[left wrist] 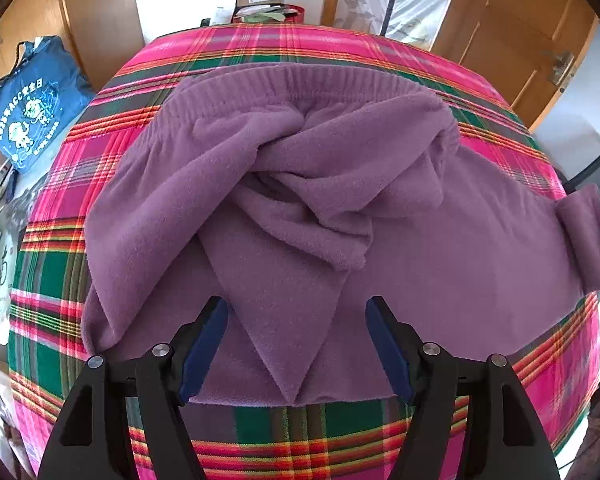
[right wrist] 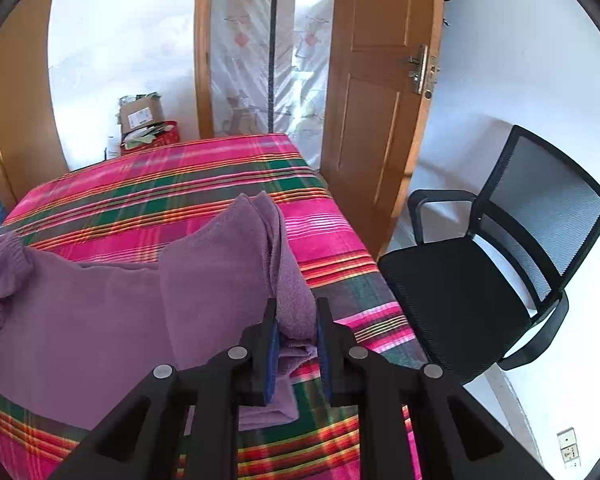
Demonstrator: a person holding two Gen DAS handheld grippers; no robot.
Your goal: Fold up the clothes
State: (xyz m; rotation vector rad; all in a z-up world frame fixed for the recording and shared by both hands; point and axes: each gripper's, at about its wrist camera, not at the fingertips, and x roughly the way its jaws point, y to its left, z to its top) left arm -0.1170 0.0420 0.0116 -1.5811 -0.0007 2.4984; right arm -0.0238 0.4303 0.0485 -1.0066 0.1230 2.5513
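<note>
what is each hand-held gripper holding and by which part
The right hand-held gripper pinches the purple fleece pants by a bunched leg end. The left hand-held gripper is open, holding nothing.

a room in a home. landmark: table under a plaid cloth (right wrist: 204, 184). behind it, a wooden door (right wrist: 380, 92), cardboard box (right wrist: 140, 114) and plastic-covered doorway (right wrist: 268, 60); beside it, a black office chair (right wrist: 500, 264) and blue bag (left wrist: 28, 108).

1. A worktop (left wrist: 500, 364) under a bright plaid cloth (right wrist: 204, 184) of pink, green and orange fills both views.
2. Purple fleece trousers (left wrist: 292, 184) lie rumpled directly on the cloth, waistband (left wrist: 284, 80) at the far side.
3. One trouser leg end (right wrist: 236, 248) is raised off the cloth.
</note>
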